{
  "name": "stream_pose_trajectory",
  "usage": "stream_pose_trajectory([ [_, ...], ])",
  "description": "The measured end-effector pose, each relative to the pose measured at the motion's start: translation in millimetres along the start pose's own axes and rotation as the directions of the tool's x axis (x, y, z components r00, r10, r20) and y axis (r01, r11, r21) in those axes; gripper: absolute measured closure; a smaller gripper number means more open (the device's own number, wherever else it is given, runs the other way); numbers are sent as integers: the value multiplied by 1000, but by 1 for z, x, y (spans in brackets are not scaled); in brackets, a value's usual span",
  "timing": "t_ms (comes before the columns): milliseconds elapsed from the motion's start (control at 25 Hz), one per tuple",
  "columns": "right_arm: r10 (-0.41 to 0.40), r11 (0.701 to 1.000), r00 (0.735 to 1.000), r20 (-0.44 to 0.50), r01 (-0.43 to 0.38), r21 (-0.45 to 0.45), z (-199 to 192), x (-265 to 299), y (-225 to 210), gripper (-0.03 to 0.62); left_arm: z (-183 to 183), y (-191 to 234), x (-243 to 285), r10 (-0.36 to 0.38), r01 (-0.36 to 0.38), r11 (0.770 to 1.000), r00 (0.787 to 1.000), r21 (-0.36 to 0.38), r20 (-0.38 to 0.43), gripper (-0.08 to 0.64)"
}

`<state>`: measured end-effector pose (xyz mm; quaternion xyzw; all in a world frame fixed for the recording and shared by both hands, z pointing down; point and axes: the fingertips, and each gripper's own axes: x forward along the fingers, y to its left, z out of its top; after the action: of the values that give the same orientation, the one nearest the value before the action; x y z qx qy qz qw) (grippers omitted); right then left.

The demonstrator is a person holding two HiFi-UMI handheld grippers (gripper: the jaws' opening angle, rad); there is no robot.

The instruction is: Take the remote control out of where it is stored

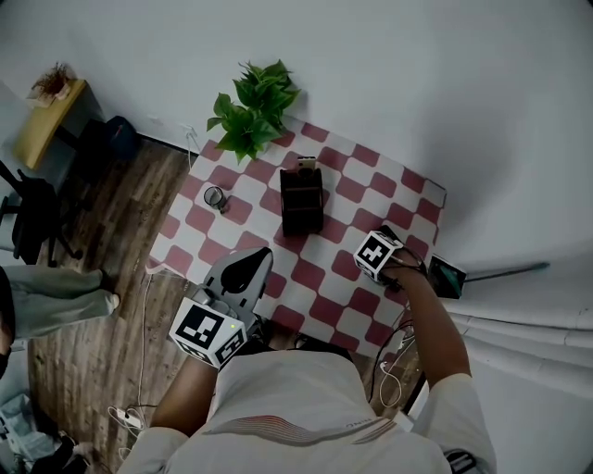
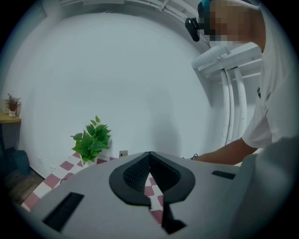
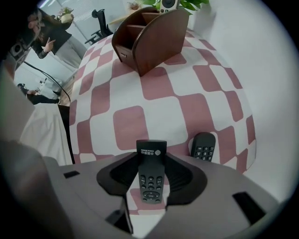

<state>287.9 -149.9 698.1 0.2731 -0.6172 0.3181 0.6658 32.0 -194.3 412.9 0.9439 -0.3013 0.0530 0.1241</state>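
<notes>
The left gripper (image 1: 252, 262) hangs over the near left edge of the desk (image 1: 320, 278). Its fingers (image 2: 135, 173) meet at the tips with nothing between them. It looks parked there to leave the work to the other hand.

Over the near right part of the desk, the right gripper (image 3: 150, 156) points down at the checked cloth. Its fingers (image 3: 122, 175) stand fairly wide and clamp a black remote (image 3: 151, 179) by its long sides, the buttons facing the camera. This remote is out of storage. Held low and lengthwise like this, it seems meant to be laid flat. A second remote (image 3: 203, 147) lies on the cloth just to its right, near the desk's edge, so the spot probably serves as a drop-off.

Farther back, mid-desk, is a brown wooden holder (image 3: 156, 39) with several open-topped compartments. The nearer ones look empty from here. A pale remote (image 3: 168, 4) stands upright in the farthest one, so one more may need to come out. A small cup (image 1: 215, 197) sits to the holder's left, and a leafy plant (image 1: 252, 113) marks the far edge.
</notes>
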Motion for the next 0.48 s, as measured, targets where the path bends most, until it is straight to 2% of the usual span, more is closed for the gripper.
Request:
stream_pose_trajectory([
  [200, 1, 1000, 1000, 11, -1, -6, 2, 10, 3, 407, -1, 6, -6, 28, -28, 1000, 1000, -6, 2, 554],
  [480, -6, 1000, 999, 37, 7, -14, 4, 13, 4, 405, -1, 8, -10, 31, -31, 999, 1000, -24, 1, 554],
])
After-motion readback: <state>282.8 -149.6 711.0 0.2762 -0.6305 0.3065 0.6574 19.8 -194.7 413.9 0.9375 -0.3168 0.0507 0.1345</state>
